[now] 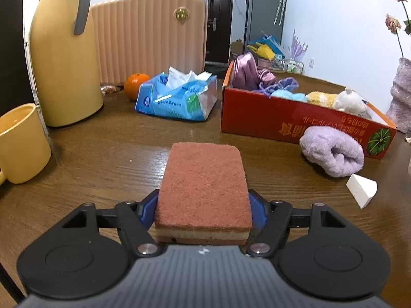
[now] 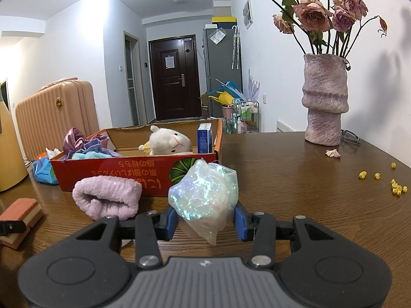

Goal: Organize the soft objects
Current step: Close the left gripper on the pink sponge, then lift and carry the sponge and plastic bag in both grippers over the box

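Observation:
A reddish sponge (image 1: 203, 179) with pale layers lies on the wooden table, and my left gripper (image 1: 203, 205) is shut on its near end, blue pads against both sides. The same sponge (image 2: 20, 213) shows at the left edge of the right wrist view. My right gripper (image 2: 205, 220) is shut on a crinkly iridescent bag (image 2: 205, 195), which stands up between the pads. Beyond lies a red cardboard box (image 1: 282, 120) (image 2: 115, 169) holding cloths and a white plush toy (image 2: 169, 141). A rolled lilac towel (image 1: 334, 154) (image 2: 108, 197) rests against the box's front.
A yellow mug (image 1: 20, 143) and a yellow flask (image 1: 64, 59) stand at the left, with an orange (image 1: 134, 84) and a blue tissue pack (image 1: 177, 97) behind. A white wedge (image 1: 362, 190) lies at the right. A vase (image 2: 325, 100) of flowers and yellow crumbs (image 2: 395, 187) are at the far right.

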A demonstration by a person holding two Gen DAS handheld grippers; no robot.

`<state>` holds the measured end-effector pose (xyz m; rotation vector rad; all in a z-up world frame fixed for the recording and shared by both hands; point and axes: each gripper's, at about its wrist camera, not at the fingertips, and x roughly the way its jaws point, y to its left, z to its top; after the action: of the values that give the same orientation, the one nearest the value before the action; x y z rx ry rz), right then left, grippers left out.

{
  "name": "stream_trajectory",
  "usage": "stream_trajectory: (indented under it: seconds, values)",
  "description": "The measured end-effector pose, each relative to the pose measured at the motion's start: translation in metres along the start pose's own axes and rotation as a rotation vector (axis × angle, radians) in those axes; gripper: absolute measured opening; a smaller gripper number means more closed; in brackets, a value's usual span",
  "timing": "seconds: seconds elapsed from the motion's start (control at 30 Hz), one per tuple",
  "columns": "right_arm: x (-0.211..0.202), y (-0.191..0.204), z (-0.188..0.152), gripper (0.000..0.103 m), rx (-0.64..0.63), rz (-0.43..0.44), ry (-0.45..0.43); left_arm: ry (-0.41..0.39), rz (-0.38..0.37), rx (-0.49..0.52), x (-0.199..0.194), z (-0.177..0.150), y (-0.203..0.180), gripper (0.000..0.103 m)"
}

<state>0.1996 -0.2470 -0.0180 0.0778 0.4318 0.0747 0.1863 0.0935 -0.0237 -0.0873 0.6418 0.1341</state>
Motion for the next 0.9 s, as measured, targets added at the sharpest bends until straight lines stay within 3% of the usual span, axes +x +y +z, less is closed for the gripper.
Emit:
stream_trajectory:
  seconds: [0.5,0.9]
  values:
    - [-0.005,0.008,0.001,0.043,0.008,-0.015,-0.041,-0.097,-0.014,0.018,-0.018,0.003,-0.009,0.071]
    - [-0.008,0.04,0.005,0.043,-0.011,-0.013,-0.138,-0.168,-0.002,-0.029,-0.026,0.012,-0.016,0.071]
